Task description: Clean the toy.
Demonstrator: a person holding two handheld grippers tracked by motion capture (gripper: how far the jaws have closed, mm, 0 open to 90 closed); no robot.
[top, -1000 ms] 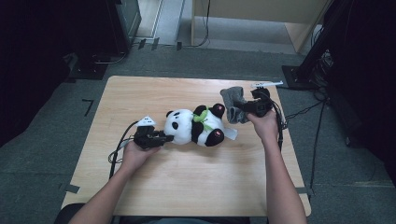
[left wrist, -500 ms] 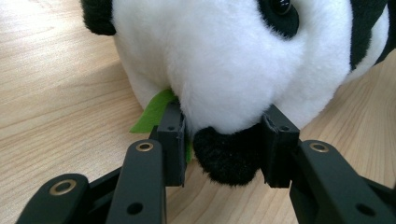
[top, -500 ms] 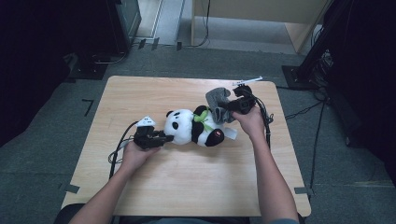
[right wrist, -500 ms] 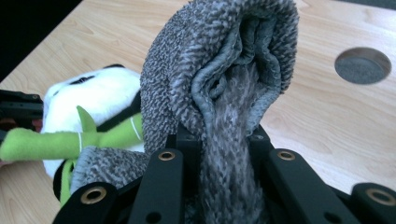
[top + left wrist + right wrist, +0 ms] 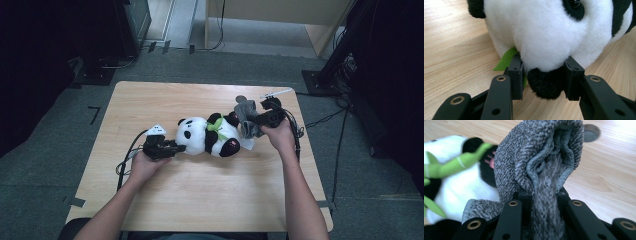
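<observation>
A black-and-white plush panda with a green felt leaf (image 5: 210, 135) lies on its side near the middle of the pale wooden tabletop (image 5: 200, 200), head toward the person's left; the left gripper (image 5: 172, 148) lies low on the tabletop at the head end, and in the left gripper view its two black pads press into the white fur on either side of the toy's black snout (image 5: 545, 83) — a firm pinch, with a strip of green felt (image 5: 505, 60) caught beside one pad; the right gripper (image 5: 252, 120) sits at the panda's foot end, its jaws drawn close together on a grey knitted sock (image 5: 541, 165); the sock bunches up between the pads, its folded opening rising above them, just beside the panda's black foot with its pink sole (image 5: 489, 161); a small round hole (image 5: 591, 132) shows in the tabletop behind the sock.
</observation>
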